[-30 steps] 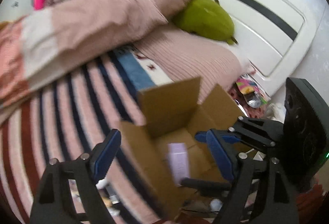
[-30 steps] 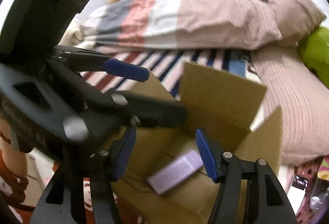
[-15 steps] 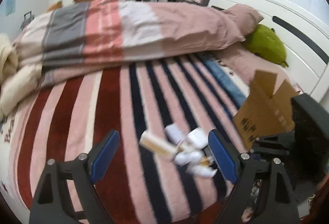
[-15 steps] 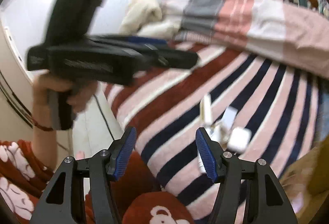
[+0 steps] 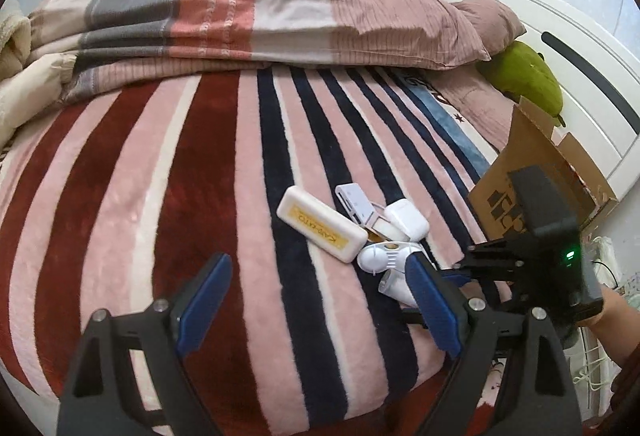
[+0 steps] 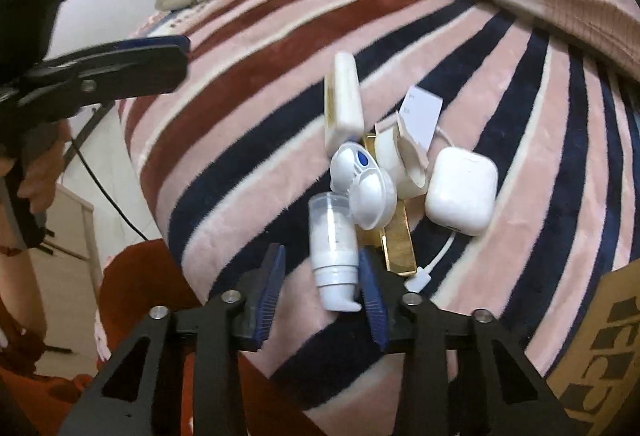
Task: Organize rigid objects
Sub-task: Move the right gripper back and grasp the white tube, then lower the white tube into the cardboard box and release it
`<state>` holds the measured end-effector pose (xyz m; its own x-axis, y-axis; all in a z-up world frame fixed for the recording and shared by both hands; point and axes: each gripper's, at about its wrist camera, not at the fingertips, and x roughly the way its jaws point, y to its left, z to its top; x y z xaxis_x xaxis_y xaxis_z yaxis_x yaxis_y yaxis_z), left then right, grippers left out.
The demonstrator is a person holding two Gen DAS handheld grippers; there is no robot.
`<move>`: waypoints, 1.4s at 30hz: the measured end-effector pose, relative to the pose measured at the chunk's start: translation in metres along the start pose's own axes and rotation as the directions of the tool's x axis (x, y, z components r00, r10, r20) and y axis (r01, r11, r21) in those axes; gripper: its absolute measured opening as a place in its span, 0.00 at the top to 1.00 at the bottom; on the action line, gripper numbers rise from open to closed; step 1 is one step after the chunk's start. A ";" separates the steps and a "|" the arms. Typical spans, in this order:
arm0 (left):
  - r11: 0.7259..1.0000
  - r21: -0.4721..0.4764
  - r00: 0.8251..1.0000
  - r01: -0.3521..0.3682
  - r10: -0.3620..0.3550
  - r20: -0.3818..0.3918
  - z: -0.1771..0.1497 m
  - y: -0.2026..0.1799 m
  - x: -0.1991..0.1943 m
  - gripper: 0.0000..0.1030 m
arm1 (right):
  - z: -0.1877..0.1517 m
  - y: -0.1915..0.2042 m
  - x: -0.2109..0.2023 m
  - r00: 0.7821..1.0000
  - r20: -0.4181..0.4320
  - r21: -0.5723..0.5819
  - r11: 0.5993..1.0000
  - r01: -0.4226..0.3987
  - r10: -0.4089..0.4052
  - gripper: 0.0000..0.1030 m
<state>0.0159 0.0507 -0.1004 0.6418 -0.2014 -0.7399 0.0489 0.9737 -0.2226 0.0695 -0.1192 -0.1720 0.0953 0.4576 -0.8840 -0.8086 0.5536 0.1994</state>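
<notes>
A pile of small white items lies on the striped blanket [image 5: 200, 156]. It holds a cream flat case with a yellow label [image 5: 322, 223] [image 6: 344, 102], a white earbud case [image 6: 460, 190] [image 5: 406, 219], a white card reader [image 5: 354, 202], a round white-and-blue dispenser [image 6: 362, 172] and a white pump bottle [image 6: 334, 248]. My right gripper [image 6: 322, 288] is open, its fingers on either side of the pump bottle's lower end. My left gripper [image 5: 320, 304] is open and empty, above the blanket just short of the pile. The cardboard box [image 5: 532, 172] stands at the bed's right edge.
A folded striped quilt [image 5: 240, 8] lies across the far side of the bed. A green plush [image 5: 524, 76] and a pillow [image 5: 488, 24] sit by the white headboard [image 5: 592, 68]. A gold strip [image 6: 396, 240] and white cable [image 6: 436, 260] lie under the pile.
Both grippers swung away from the cardboard box, where a lilac item lies inside, to the pile on the blanket. The right gripper has closed in around the pump bottle.
</notes>
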 end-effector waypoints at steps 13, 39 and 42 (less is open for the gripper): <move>0.978 0.057 0.979 0.203 -0.202 -0.024 0.021 -0.046 -0.015 0.21 | 0.022 0.034 -0.059 0.985 0.172 -0.097 0.995 0.026 -0.009 0.81; 0.869 0.309 0.910 0.388 -0.307 -0.278 0.133 -0.292 0.081 0.60 | -0.039 -0.120 -0.215 0.917 0.256 0.180 0.947 0.268 -0.308 0.80; 0.876 0.320 0.923 0.361 -0.286 -0.258 0.134 -0.292 0.081 0.52 | -0.043 -0.128 -0.213 0.930 0.230 0.206 0.949 0.240 -0.286 0.80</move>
<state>0.1560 -0.2358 -0.0098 0.3811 -0.4916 -0.7830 0.5196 0.8144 -0.2584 0.1276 -0.3179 -0.0273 0.4532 0.4276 -0.7821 -0.6244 0.7785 0.0638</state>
